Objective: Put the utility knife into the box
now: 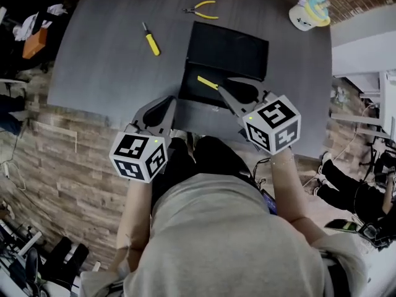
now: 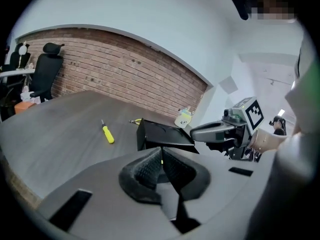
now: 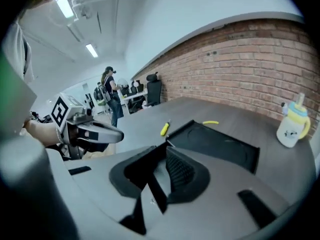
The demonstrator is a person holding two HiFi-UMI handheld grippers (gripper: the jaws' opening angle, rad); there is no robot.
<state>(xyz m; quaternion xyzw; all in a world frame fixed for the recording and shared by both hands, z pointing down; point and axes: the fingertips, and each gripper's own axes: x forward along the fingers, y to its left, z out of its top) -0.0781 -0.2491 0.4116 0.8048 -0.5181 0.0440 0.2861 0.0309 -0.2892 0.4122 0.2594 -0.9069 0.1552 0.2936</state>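
The yellow utility knife (image 1: 206,82) sticks out up-left from the tips of my right gripper (image 1: 221,90), which is shut on it over the near part of the black box (image 1: 230,53). In the right gripper view the jaws (image 3: 166,149) stand together and hide the knife, with the box (image 3: 220,146) just beyond. My left gripper (image 1: 167,101) hovers at the table's near edge, left of the box, shut with nothing in it. In its own view the left gripper (image 2: 161,155) points at the box (image 2: 162,136), with the right gripper (image 2: 200,132) to the right.
A yellow-handled screwdriver (image 1: 151,41) lies left of the box, and yellow-handled pliers (image 1: 202,9) lie behind it. A white cup (image 1: 309,13) stands at the table's far right. The dark table (image 1: 105,54) ends just in front of the grippers. A person's legs (image 1: 346,190) are at the right.
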